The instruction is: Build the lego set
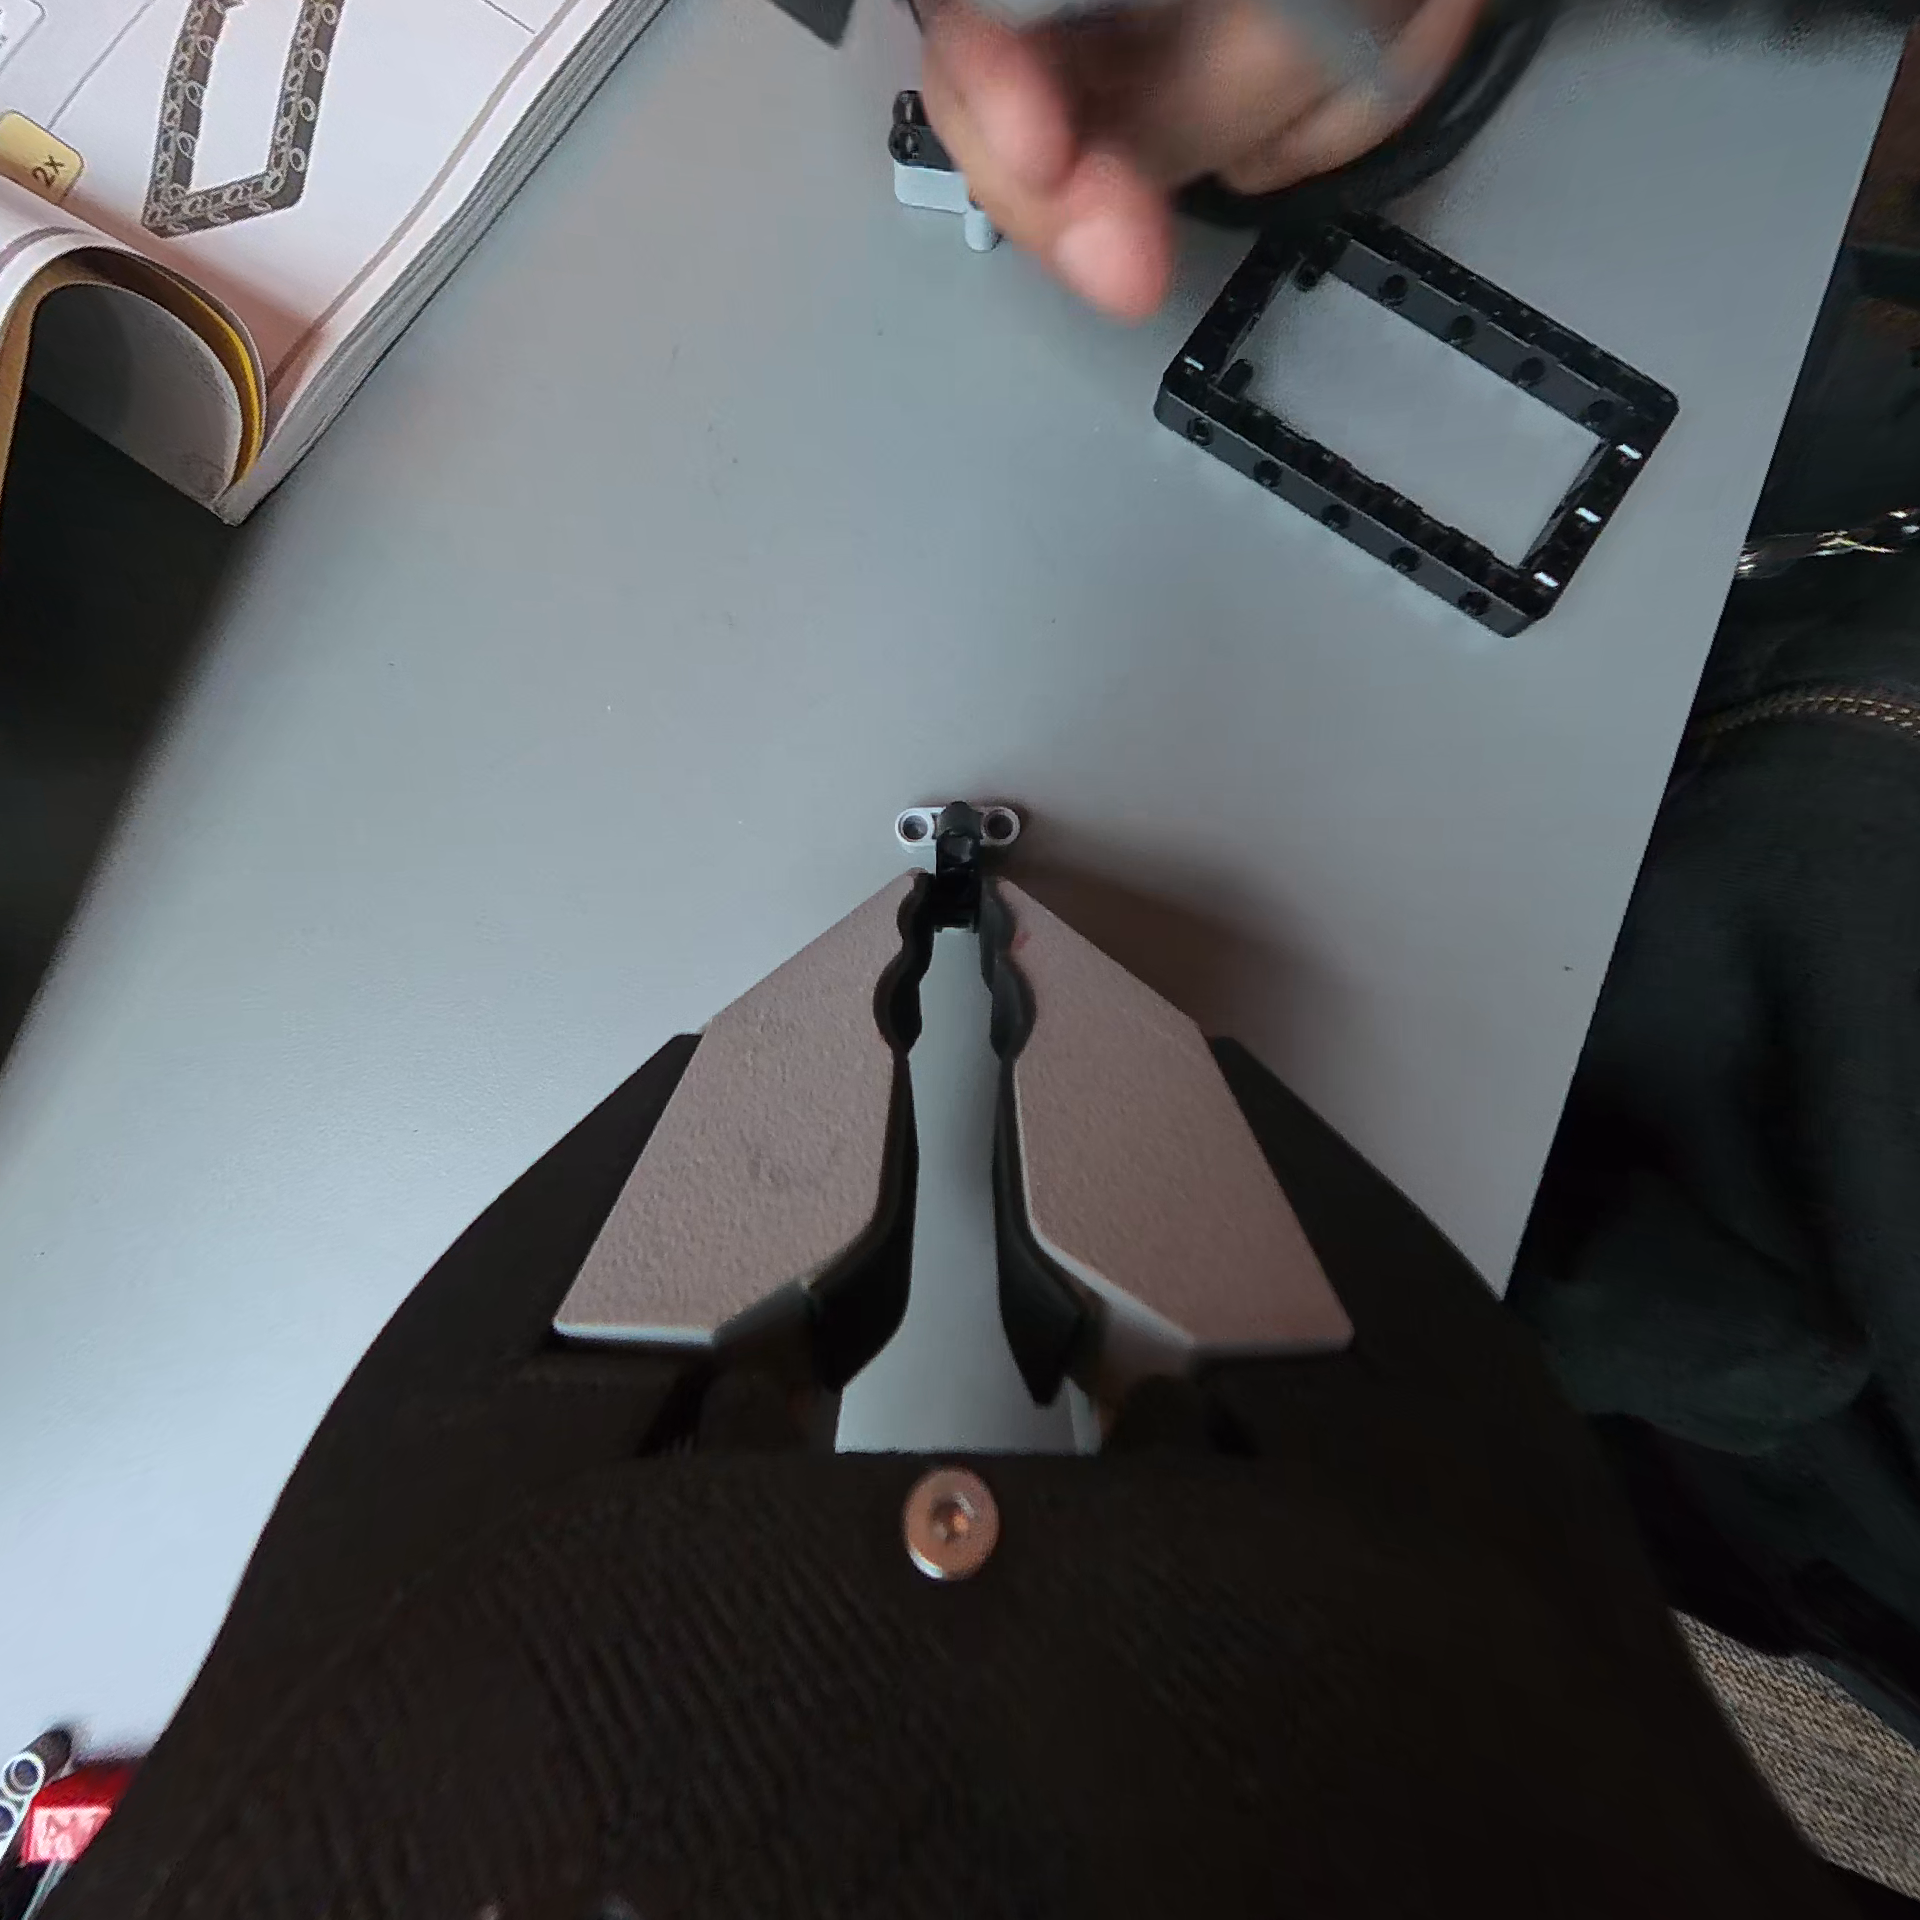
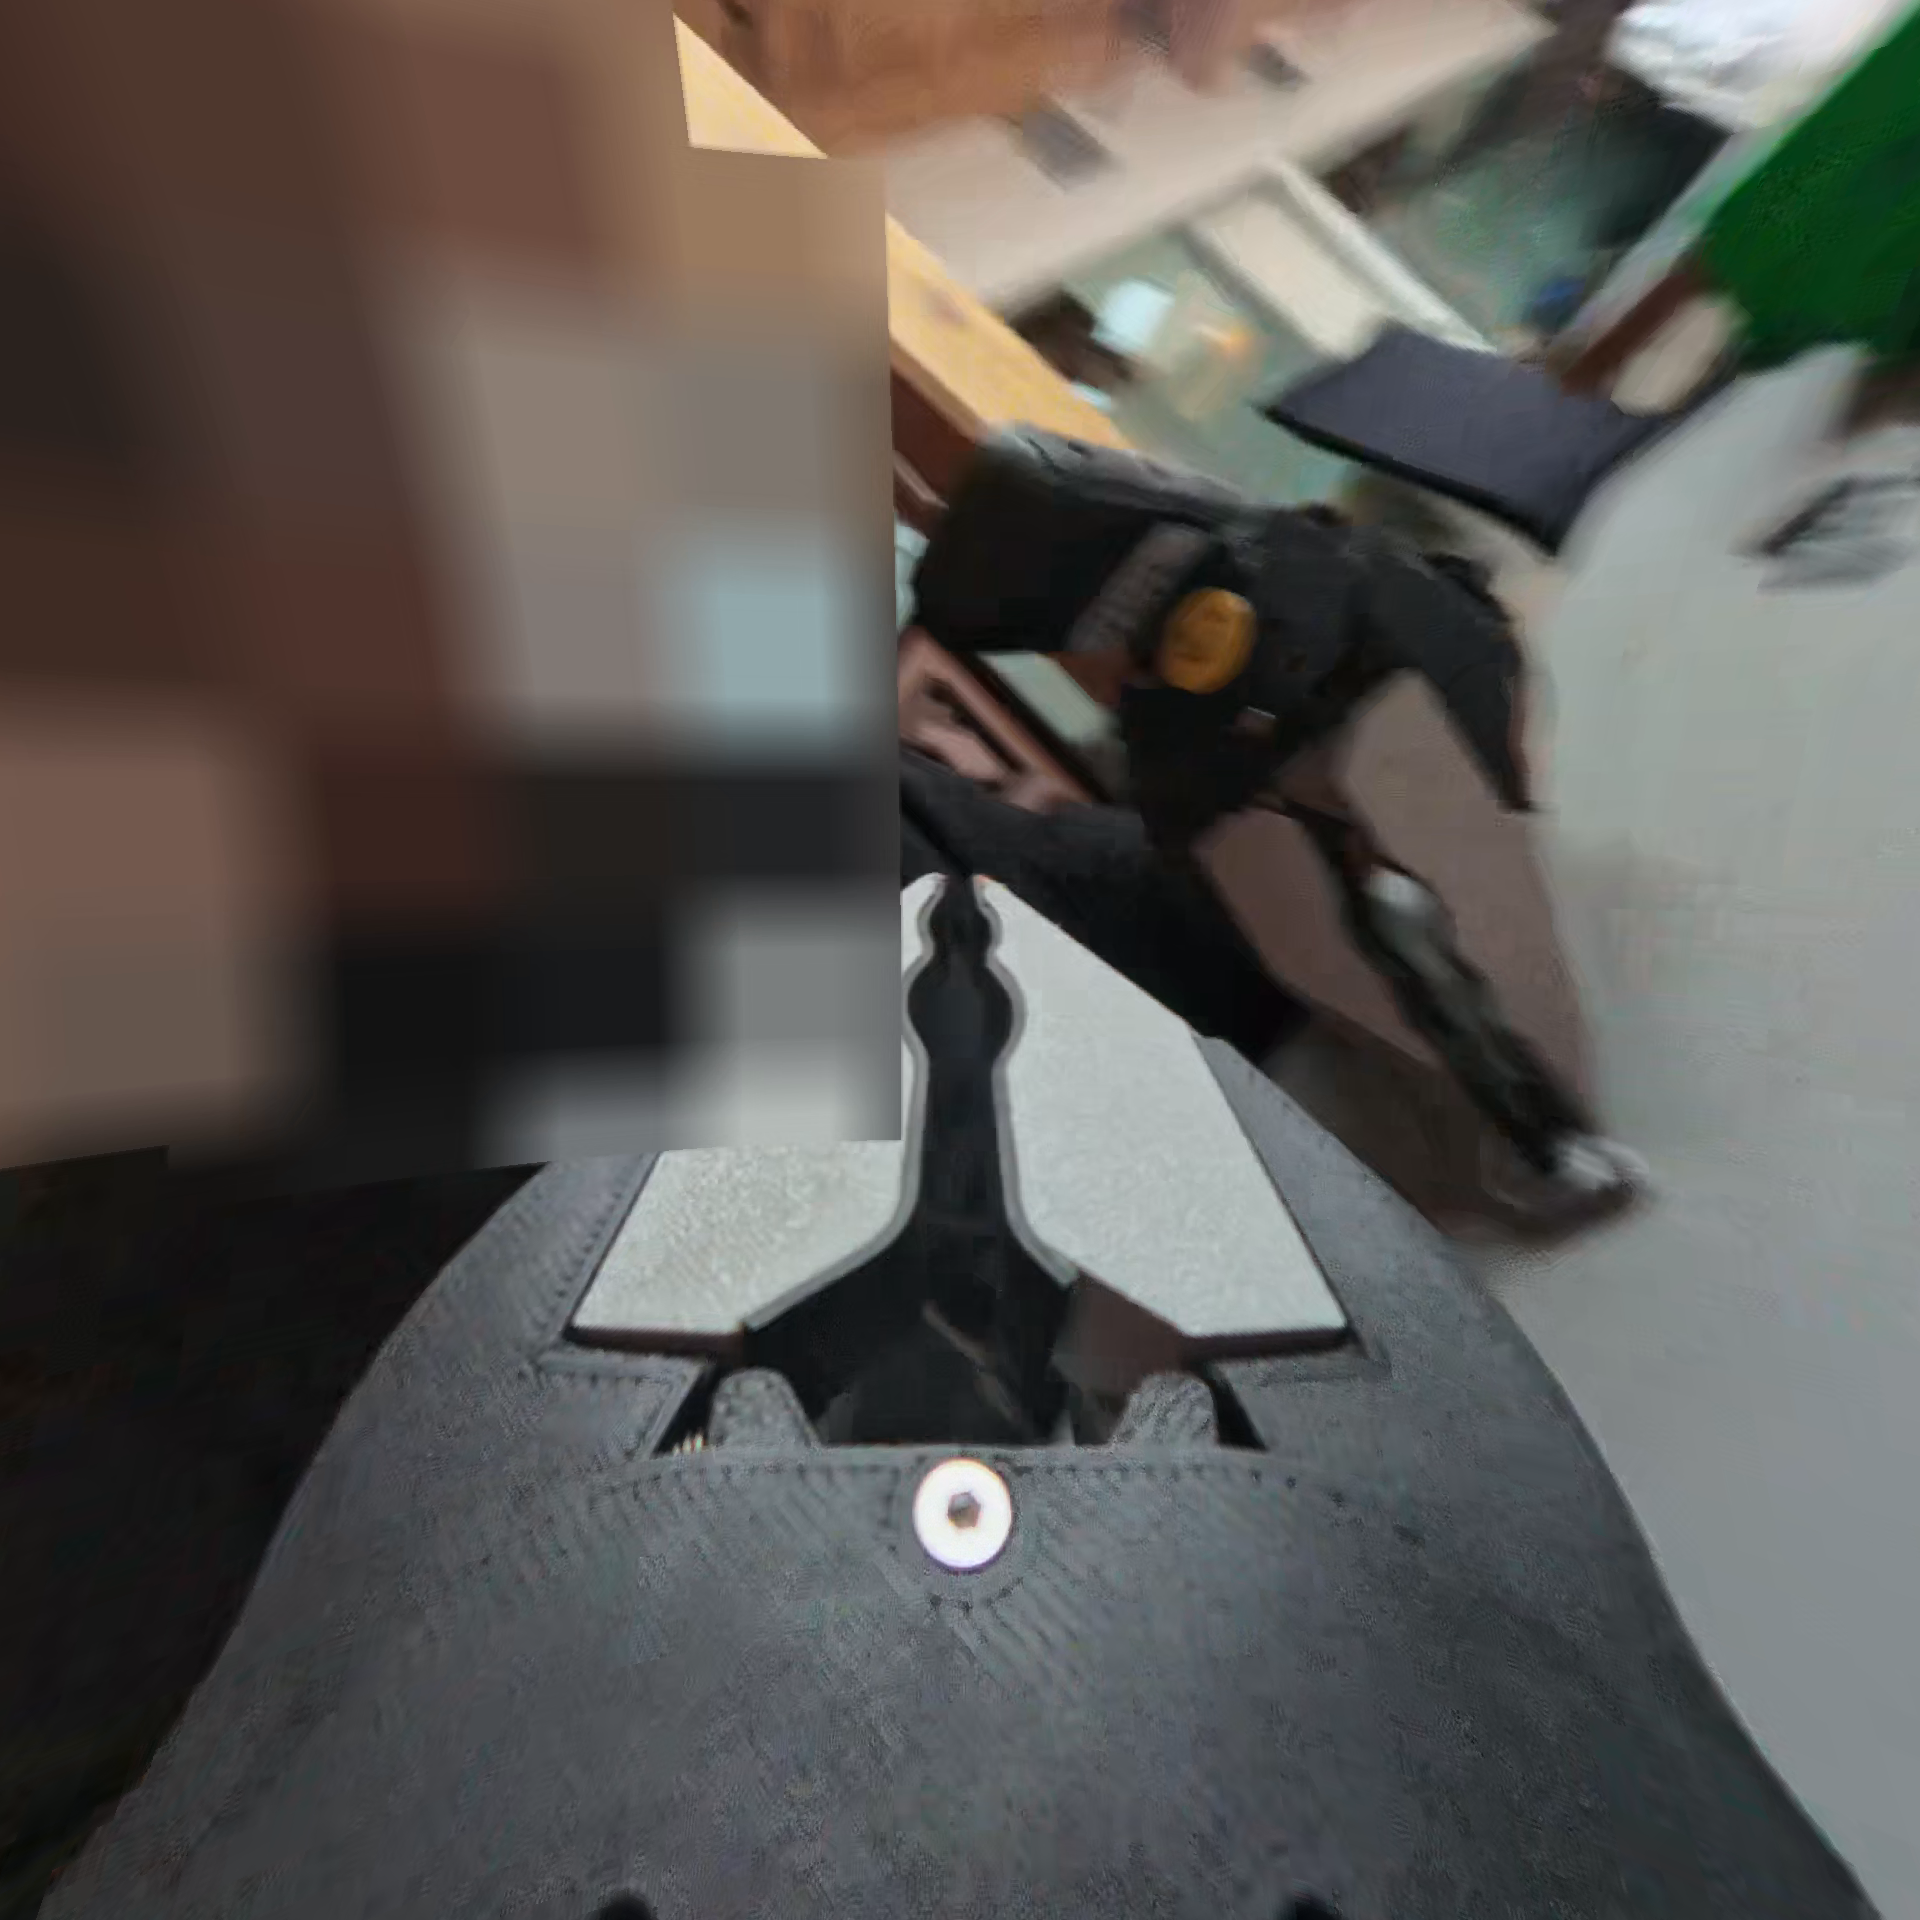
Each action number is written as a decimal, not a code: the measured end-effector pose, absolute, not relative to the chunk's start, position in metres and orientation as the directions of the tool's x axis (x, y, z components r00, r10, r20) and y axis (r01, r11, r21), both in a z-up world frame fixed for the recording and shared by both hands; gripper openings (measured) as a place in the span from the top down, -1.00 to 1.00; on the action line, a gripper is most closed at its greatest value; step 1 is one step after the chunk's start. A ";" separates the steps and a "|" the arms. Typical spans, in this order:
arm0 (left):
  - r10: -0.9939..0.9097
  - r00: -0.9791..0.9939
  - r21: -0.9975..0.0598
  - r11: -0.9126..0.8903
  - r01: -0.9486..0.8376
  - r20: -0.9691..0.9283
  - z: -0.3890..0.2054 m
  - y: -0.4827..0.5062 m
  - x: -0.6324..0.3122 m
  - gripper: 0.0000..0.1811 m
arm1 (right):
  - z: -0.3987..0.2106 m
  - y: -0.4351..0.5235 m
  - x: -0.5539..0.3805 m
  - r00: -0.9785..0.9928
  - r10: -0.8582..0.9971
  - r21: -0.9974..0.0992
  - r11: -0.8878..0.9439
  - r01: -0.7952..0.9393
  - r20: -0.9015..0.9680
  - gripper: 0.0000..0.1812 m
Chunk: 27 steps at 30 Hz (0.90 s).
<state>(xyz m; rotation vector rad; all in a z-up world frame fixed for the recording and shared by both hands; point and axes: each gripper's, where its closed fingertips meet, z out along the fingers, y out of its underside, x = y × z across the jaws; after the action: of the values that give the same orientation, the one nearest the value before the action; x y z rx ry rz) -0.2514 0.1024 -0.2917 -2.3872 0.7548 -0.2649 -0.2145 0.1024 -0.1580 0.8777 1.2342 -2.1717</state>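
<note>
In the left wrist view my left gripper [image 1: 957, 902] is shut on a small black pin [image 1: 955, 871]. The pin sits in a little grey beam [image 1: 957, 826] with round holes, low over the grey table [image 1: 520, 831]. A black rectangular frame [image 1: 1415, 418] lies flat at the upper right. A grey and black connector piece [image 1: 928, 166] lies at the top, beside a bare hand [image 1: 1122, 145]. In the blurred right wrist view my right gripper [image 2: 957, 885] is shut and empty, raised off the table. The left gripper [image 2: 1455, 977] shows farther off there.
An open instruction booklet [image 1: 343, 177] lies at the top left corner of the table. A few loose pieces, one red [image 1: 62, 1818], lie at the bottom left. The table's right edge [image 1: 1662, 935] borders dark clothing. A room shows blurred behind in the right wrist view.
</note>
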 end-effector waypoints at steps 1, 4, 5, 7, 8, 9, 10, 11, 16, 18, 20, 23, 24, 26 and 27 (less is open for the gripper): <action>-0.578 0.816 -0.612 -0.646 -0.456 0.001 -0.292 0.102 -0.251 0.93 | -0.180 0.099 -0.222 -0.671 0.116 -0.654 -0.396 0.645 -0.732 1.00; -0.581 0.814 -0.611 -0.644 -0.460 -0.002 -0.292 0.102 -0.251 0.93 | -0.222 0.108 -0.234 -0.651 0.570 -0.827 -0.094 0.555 -0.502 1.00; -0.581 0.814 -0.611 -0.644 -0.461 -0.001 -0.292 0.102 -0.250 0.93 | -0.232 0.111 -0.235 -0.645 0.651 -0.838 0.023 0.544 -0.401 1.00; -0.584 0.812 -0.609 -0.644 -0.463 0.001 -0.292 0.103 -0.249 0.93 | -0.249 0.112 -0.238 -0.636 0.740 -0.801 0.234 0.552 -0.222 0.83; -0.586 0.810 -0.609 -0.644 -0.464 0.002 -0.292 0.102 -0.249 0.93 | -0.256 0.110 -0.238 -0.645 0.748 -0.766 0.322 0.557 -0.155 0.84; -0.587 0.810 -0.608 -0.644 -0.464 0.002 -0.292 0.102 -0.249 0.93 | -0.260 0.107 -0.239 -0.660 0.745 -0.735 0.394 0.552 -0.097 0.89; -0.586 0.810 -0.608 -0.644 -0.464 0.004 -0.292 0.102 -0.249 0.93 | -0.263 0.104 -0.241 -0.675 0.736 -0.713 0.448 0.540 -0.048 0.90; -0.587 0.810 -0.608 -0.645 -0.463 0.006 -0.292 0.102 -0.249 0.93 | -0.265 0.103 -0.243 -0.686 0.728 -0.691 0.488 0.533 -0.015 0.90; -0.588 0.809 -0.595 -0.656 -0.464 0.018 -0.292 0.101 -0.249 0.93 | -0.270 0.095 -0.250 -0.734 0.677 -0.631 0.592 0.501 0.053 0.80; -0.587 0.809 -0.589 -0.658 -0.470 0.010 -0.292 0.101 -0.249 0.93 | -0.277 0.099 -0.252 -0.738 0.669 -0.587 0.636 0.501 0.096 0.96; -0.581 0.814 -0.585 -0.658 -0.474 -0.006 -0.291 0.102 -0.251 0.93 | -0.278 0.100 -0.254 -0.733 0.669 -0.591 0.642 0.489 0.120 0.96; -0.571 0.820 -0.603 -0.647 -0.466 -0.021 -0.286 0.103 -0.252 0.93 | -0.272 0.101 -0.255 -0.722 0.682 -0.633 0.613 0.472 0.122 0.96; -0.567 0.823 -0.613 -0.640 -0.464 -0.031 -0.283 0.103 -0.253 0.93 | -0.270 0.102 -0.256 -0.715 0.688 -0.656 0.596 0.463 0.121 0.96; -0.552 0.833 -0.619 -0.639 -0.457 -0.045 -0.280 0.103 -0.257 0.88 | -0.265 0.105 -0.255 -0.699 0.708 -0.696 0.552 0.460 0.101 0.96; -0.548 0.835 -0.622 -0.640 -0.451 -0.043 -0.280 0.102 -0.258 0.86 | -0.262 0.105 -0.254 -0.694 0.715 -0.718 0.526 0.455 0.084 0.97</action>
<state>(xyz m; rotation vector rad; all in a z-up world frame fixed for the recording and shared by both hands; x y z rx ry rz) -0.2584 0.1016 -0.2799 -2.3696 0.7270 -0.1967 -0.2543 0.1050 -0.2622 1.2283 3.0572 -1.2381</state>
